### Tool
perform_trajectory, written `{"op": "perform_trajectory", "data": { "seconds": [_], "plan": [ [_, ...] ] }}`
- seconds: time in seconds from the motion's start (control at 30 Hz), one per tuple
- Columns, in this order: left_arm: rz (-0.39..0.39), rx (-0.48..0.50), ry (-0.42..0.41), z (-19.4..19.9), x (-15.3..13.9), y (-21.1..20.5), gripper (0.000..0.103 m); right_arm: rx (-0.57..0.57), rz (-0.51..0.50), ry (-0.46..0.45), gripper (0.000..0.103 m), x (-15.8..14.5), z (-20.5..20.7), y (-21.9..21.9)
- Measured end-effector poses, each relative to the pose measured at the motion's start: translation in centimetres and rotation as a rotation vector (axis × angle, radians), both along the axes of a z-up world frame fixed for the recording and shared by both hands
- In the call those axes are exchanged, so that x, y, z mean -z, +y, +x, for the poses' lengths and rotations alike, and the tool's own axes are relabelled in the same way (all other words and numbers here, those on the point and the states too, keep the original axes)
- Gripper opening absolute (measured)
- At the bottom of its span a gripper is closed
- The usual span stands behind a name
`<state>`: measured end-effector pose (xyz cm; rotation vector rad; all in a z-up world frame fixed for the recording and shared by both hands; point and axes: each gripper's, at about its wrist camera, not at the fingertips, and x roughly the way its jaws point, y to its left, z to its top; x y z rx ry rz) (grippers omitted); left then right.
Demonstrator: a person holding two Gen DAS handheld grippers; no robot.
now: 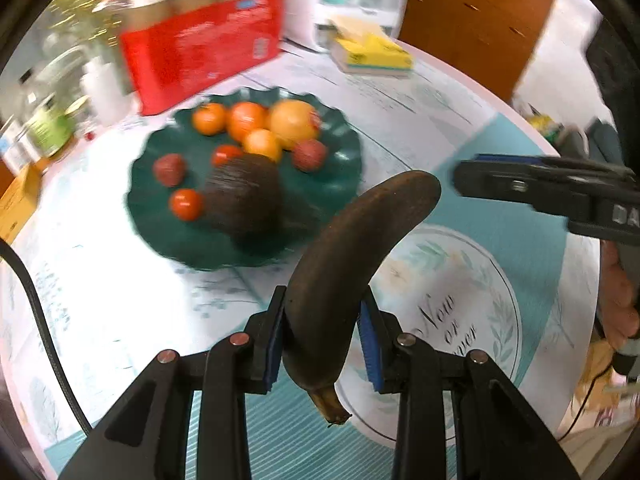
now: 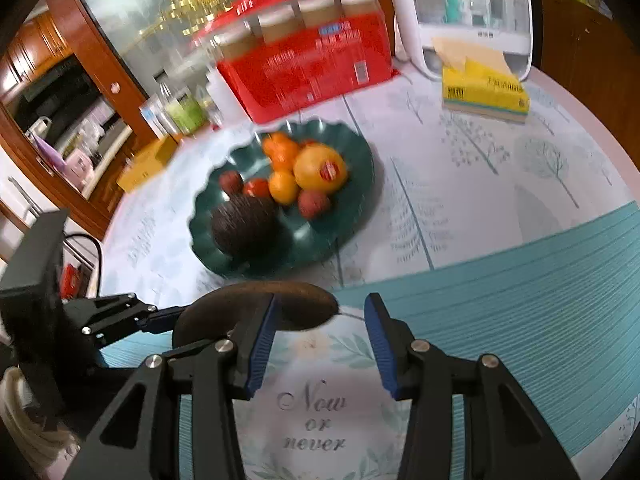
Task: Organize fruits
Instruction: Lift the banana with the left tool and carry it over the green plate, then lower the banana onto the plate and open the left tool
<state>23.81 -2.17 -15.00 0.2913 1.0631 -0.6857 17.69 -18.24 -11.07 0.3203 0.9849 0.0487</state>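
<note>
The left gripper (image 1: 322, 338) is clamped across the stem end of a blackened banana (image 1: 352, 264), held clear of the table (image 1: 420, 92); its long axis runs forward and bends right. The green plate (image 1: 340, 188), already carrying the other fruit, lies ahead and left toward the table's far edge. The right gripper (image 2: 320, 344) is empty, fingers apart, just beside the banana's tip.

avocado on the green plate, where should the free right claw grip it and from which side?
Judgement only: grip the avocado across its wider middle, coming down from above on the near side. It lies at the plate's near edge with bare plate in front, while a tomato and the oranges crowd its far side. The right claw is open and empty; the left claw holds the banana.
</note>
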Motion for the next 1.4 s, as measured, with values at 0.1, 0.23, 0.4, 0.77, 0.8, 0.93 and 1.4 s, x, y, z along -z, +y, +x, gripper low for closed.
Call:
{"op": "perform_trajectory", "data": {
  "seconds": [0.1, 0.23, 0.4, 0.77, 0.8, 0.93, 1.4],
  "plan": [
    [-0.012, -0.08, -0.004, 1.7, -1.6, 1.2, 0.031, -0.011, -0.009, -0.034, 0.045, -1.4, 0.4, 0.1],
    [-0.025, -0.168, -0.051, 4.2, -3.9, 2.6, 0.032, -0.03, -0.041, -0.068, 0.045, -3.0, 2.0, 0.5],
    [-0.028, -0.252, -0.089, 7.1, -6.0, 3.3, 0.032, -0.05, -0.08, -0.124, 0.045, -5.1, 5.1, 0.7],
    [-0.048, -0.391, -0.03, 12.7, -3.4, 1.8, 0.032, -0.053, -0.118, -0.084, 0.045, -2.9, 12.6, 0.5],
    [-0.05, -0.407, -0.013, 13.3, -2.7, 1.6, 0.032, -0.056, -0.124, -0.077, 0.045, -2.5, 12.9, 0.7],
    [-0.036, -0.451, 0.02, 14.9, -0.9, 1.4, 0.032, -0.08, -0.144, -0.039, 0.045, -0.4, 14.2, 1.1],
    [-0.019, -0.505, 0.053, 16.9, 0.8, 1.6, 0.035, -0.144, -0.133, 0.021, 0.045, 2.9, 15.3, 2.3]
  ]
}}
